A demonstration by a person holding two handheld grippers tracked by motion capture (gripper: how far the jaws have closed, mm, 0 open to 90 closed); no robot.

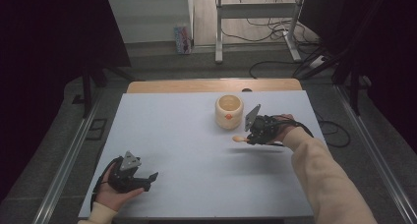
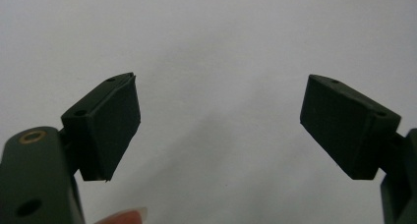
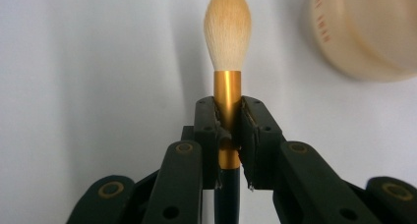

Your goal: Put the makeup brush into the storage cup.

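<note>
Two grippers on the pale table | right gripper: forearm reaching in from lower right, jaws clamped on brush at its gold ferrule, bristles pointing left, just beside cream cup | left gripper: near-left corner, hand cradling it underneath, jaws spread wide, nothing between.

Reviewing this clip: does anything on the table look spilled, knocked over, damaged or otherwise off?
Nothing stands out. The cream cup stands upright on the white table, with no spill around it. The right gripper holds the brush straight by its gold ferrule; the left gripper is open.
</note>
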